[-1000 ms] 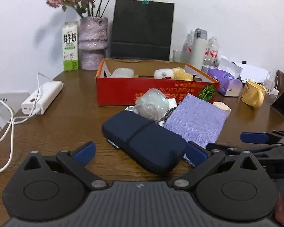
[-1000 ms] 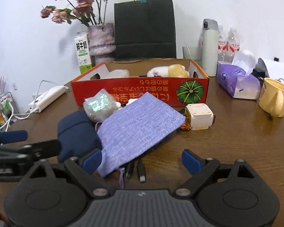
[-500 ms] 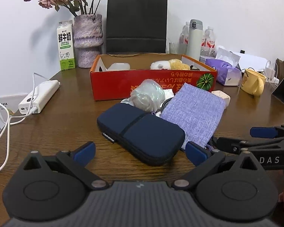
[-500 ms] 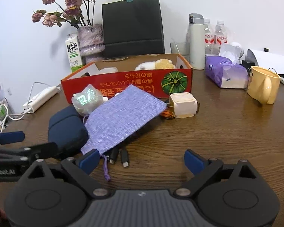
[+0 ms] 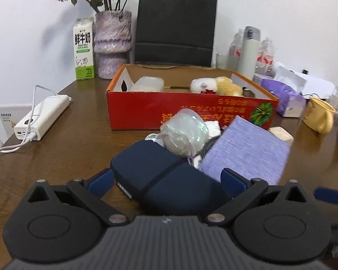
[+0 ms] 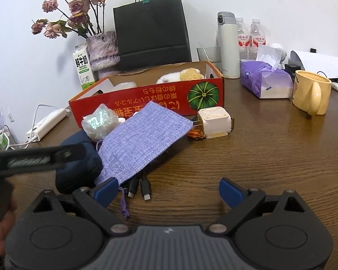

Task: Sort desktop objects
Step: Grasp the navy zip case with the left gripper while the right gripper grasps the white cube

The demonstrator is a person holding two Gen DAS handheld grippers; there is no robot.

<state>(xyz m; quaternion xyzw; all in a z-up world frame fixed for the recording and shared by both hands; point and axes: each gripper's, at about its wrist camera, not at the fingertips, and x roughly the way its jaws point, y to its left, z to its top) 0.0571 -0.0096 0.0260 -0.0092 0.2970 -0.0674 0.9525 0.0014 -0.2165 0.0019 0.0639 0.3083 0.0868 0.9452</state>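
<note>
— What's between your left tongs [image 5: 166, 181]?
— My navy zip case [image 5: 166, 177], soft, rounded, low in the frame's centre; fingers spread either side.
— Your right tongs [image 6: 167, 192]?
— Apart, over bare wood beside the lilac woven pouch [image 6: 144, 139].

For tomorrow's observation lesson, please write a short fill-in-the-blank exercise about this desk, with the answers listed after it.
1. The left gripper is open around the dark blue ____.
2. The pumpkin picture is printed on the ____ box.
3. The mug right of the tissue pack is ____ in colour.
4. Cable plugs stick out from under the ____ pouch.

Answers: case; red; yellow; purple
</note>
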